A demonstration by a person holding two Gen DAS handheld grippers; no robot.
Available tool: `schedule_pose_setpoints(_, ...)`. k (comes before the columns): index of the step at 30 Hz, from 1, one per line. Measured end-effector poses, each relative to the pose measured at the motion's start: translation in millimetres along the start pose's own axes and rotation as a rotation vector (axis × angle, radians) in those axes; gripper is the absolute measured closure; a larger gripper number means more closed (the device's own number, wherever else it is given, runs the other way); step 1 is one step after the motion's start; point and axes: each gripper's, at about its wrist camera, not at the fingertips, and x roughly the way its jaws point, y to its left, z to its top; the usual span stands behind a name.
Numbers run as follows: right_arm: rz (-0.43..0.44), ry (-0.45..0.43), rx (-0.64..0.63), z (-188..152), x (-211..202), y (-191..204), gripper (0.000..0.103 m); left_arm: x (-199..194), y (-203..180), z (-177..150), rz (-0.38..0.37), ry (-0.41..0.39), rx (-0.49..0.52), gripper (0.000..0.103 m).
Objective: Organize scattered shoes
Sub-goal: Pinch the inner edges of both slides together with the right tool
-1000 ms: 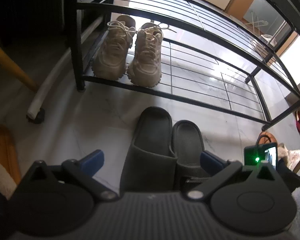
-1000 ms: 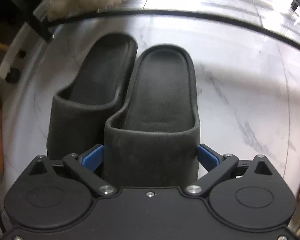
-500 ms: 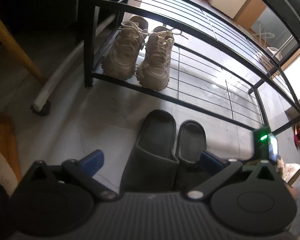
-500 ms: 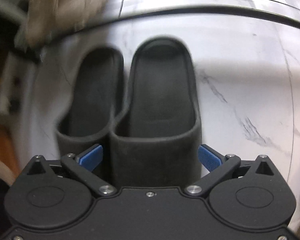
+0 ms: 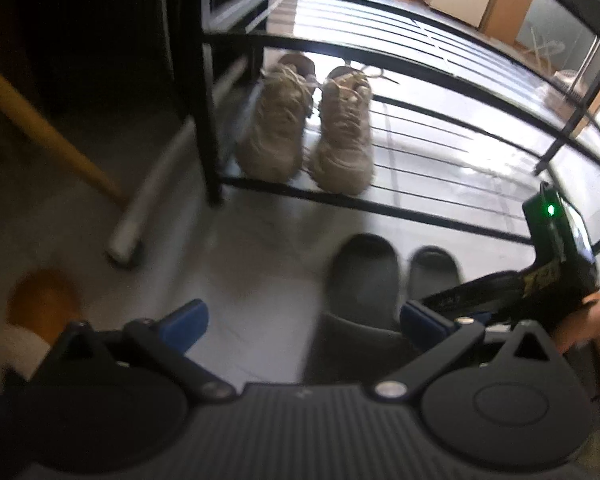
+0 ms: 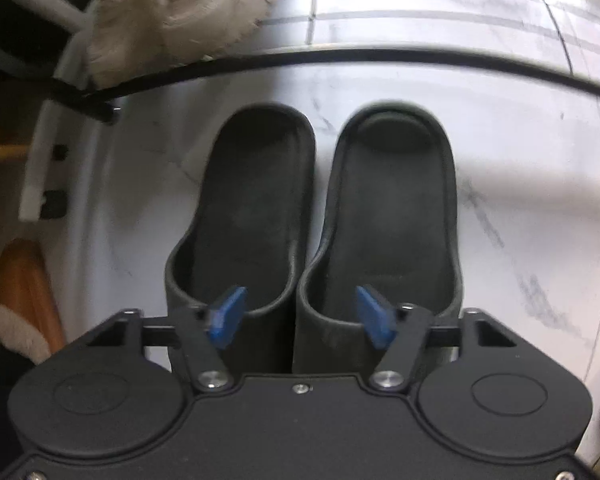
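Note:
Two black slide slippers lie side by side on the pale marble floor, toes toward me: the left slipper [image 6: 256, 208] and the right slipper [image 6: 392, 208]. My right gripper [image 6: 300, 314] hangs over their strap ends and its jaws are closing. One blue pad [image 6: 228, 312] sits in the left slipper's opening, the other in the right one's. The adjoining strap walls are between them, untouched. My left gripper [image 5: 304, 320] stands wide open just short of the slippers [image 5: 364, 280]. A beige sneaker pair [image 5: 308, 132] stands on the black wire rack [image 5: 440, 216].
The rack's upper shelf [image 5: 420, 60] overhangs the sneakers. A white tube leg [image 5: 148, 200], a wooden leg [image 5: 44, 128] and an orange, fleece-lined slipper [image 6: 20, 300] lie to the left. The right tool's housing [image 5: 556, 264], with a green light, and a hand are at the right.
My right gripper shifted left, from straddling the right slipper alone to the seam between both, and its jaws narrowed. The left view tipped up, showing more of the rack.

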Motion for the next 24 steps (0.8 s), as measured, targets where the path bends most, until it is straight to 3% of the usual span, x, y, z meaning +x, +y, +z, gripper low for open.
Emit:
schedule_pose_setpoints(7, -0.053, 0.049, -0.011, 3.4, 23.4, 13.0, 0.051, 8.4, 5.4, -0.2, -0.016, 0.035, -0.018, 0.001)
schedule_pose_setpoints(9, -0.077, 0.062, -0.030, 2.0, 30.0, 18.3, 0.048, 9.6, 4.1, -0.7, -0.014, 0.033, -0.008, 0.001)
schedule_pose_setpoints(11, -0.094, 0.077, -0.043, -1.2, 36.8, 21.4, 0.037, 9.4, 2.1, -1.7, -0.011, 0.028, 0.005, 0.001)
schedule_pose_setpoints(15, -0.086, 0.054, -0.070, -5.0, 39.4, 19.1, 0.038, 8.7, -2.1, -3.7, -0.010, 0.024, 0.033, 0.001)
schedule_pose_setpoints(16, -0.073, 0.047, -0.080, -5.7, 38.9, 17.8, 0.042, 8.6, -2.8, -4.0, -0.009, 0.024, 0.037, 0.001)
schedule_pose_setpoints(17, -0.070, 0.040, -0.088, -7.1, 38.2, 17.4, 0.066, 8.5, -3.5, -4.3, -0.008, 0.024, 0.041, 0.001)
schedule_pose_setpoints(18, -0.086, 0.027, -0.109, -10.3, 37.3, 17.8, 0.078, 8.4, -4.2, -4.7, -0.008, 0.024, 0.045, 0.001)
schedule_pose_setpoints(24, -0.076, -0.040, -0.163, -30.7, 27.5, 15.1, 0.082, 11.2, -2.1, -4.0, 0.001, 0.030, 0.038, 0.001)
